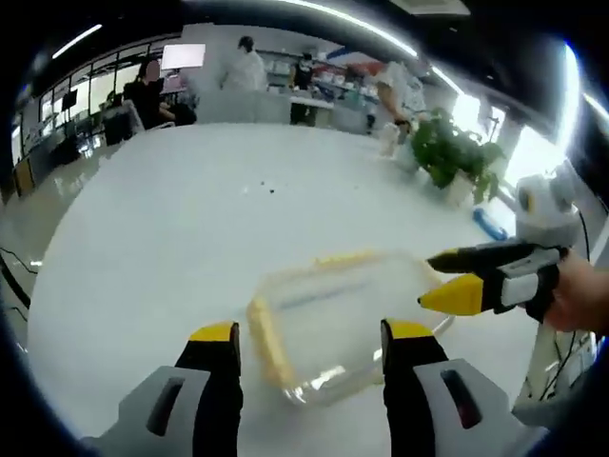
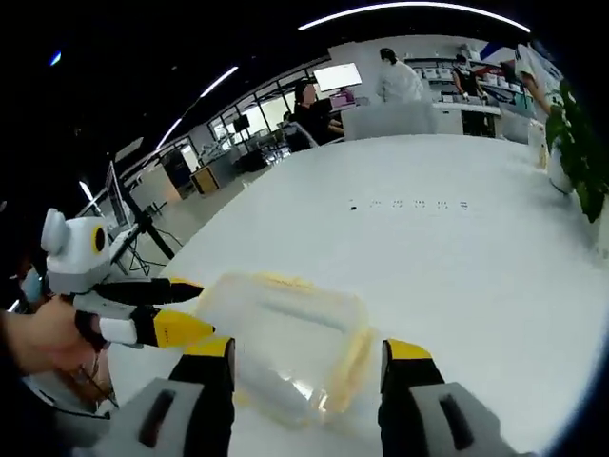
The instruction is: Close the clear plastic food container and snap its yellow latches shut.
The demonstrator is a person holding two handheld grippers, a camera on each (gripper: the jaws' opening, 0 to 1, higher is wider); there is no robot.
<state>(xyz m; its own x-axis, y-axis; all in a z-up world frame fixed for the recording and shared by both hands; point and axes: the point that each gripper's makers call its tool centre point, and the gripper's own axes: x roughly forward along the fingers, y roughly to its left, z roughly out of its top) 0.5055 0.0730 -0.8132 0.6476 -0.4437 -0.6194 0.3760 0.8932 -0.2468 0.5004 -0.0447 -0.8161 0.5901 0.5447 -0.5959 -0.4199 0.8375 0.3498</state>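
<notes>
Two grippers flank the clear container (image 1: 338, 319) on the white table (image 1: 190, 228): left gripper (image 1: 309, 347) and right gripper (image 1: 447, 276) both gape empty. Pressing one yellow latch (image 1: 266, 338) unbraced could skid the light container away.

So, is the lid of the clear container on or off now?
On: the lid lies flat over the clear container. Whether its yellow latches are snapped, I cannot tell.
</notes>
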